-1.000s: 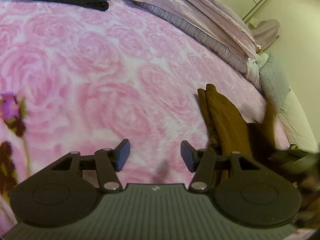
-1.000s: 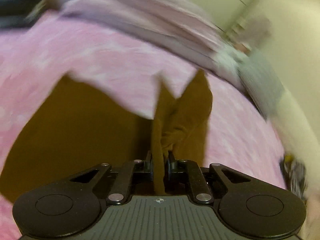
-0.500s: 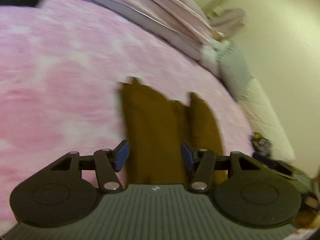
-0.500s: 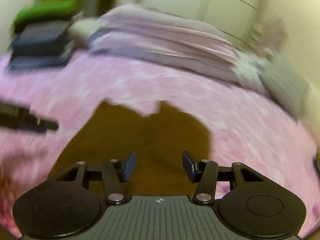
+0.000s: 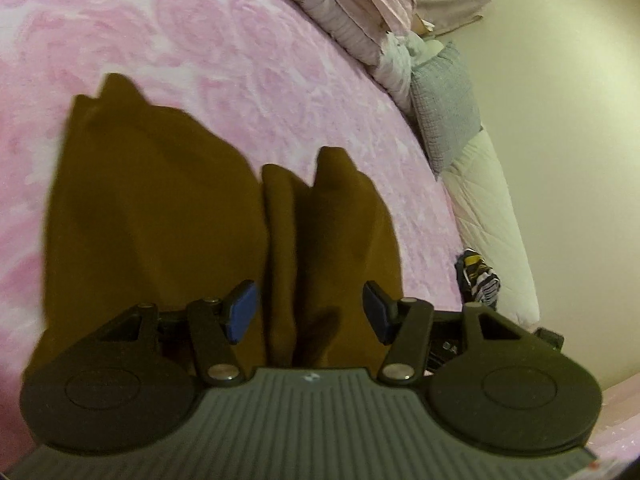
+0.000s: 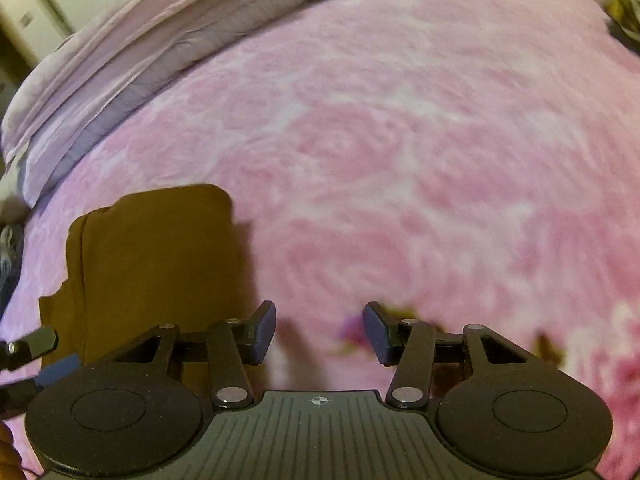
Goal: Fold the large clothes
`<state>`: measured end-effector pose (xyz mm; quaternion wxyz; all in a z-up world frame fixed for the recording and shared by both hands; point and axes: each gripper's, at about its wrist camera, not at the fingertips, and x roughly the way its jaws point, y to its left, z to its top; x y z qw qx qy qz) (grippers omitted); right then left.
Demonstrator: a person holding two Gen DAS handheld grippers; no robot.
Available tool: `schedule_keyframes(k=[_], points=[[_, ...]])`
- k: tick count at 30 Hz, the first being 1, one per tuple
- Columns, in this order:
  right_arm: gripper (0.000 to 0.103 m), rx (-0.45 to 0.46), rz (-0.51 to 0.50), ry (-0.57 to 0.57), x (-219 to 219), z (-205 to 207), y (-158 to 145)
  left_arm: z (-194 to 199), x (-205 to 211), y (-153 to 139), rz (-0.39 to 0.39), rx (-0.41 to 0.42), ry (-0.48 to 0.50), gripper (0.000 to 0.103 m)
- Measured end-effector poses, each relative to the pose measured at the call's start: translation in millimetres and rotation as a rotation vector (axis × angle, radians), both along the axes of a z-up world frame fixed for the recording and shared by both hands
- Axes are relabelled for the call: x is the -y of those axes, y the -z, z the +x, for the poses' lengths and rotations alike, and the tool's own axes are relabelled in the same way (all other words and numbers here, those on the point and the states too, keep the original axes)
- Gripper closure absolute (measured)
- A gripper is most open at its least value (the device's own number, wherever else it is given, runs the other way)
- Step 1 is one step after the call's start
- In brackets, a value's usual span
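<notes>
Brown garment lies lengthwise away from the left gripper, fingers spread. Right gripper spread, empty. No readable writing.

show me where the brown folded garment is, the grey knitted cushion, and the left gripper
brown folded garment [image 5: 160,216], left wrist view, its broad flat panel
grey knitted cushion [image 5: 446,104], left wrist view, centre of its face
left gripper [image 5: 310,312], left wrist view, midway between its open fingertips

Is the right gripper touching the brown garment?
Apart. The right wrist view shows the right gripper open over pink blanket, brown garment off to its left.
</notes>
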<state>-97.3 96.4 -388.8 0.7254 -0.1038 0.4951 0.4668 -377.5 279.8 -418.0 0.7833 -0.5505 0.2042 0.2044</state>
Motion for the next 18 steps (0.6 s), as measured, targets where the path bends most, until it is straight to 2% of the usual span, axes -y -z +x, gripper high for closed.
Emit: schedule_keyframes(k=[4,7,8,9,12,18], points=[[0.056,0.026,-0.012,-0.074,-23,-3,1,12,-7,4,-0.002,0.02,0.004,0.053],[0.056,0.076,-0.039,-0.107,-33,-8,8,18,-5,3,0.024,0.02,0.015,0.072],[0.057,0.085,-0.044,-0.114,-36,-10,9,20,-3,1,0.036,0.014,0.018,0.085],[0.059,0.09,-0.049,-0.121,-37,-11,8,19,-2,-2,0.05,0.01,0.022,0.093],[0.068,0.101,-0.053,-0.141,-39,-17,4,8,4,-15,0.105,0.02,0.012,0.094],[0.07,0.171,-0.045,-0.216,-54,-45,-13,-32,11,-46,0.217,0.001,-0.027,0.095]])
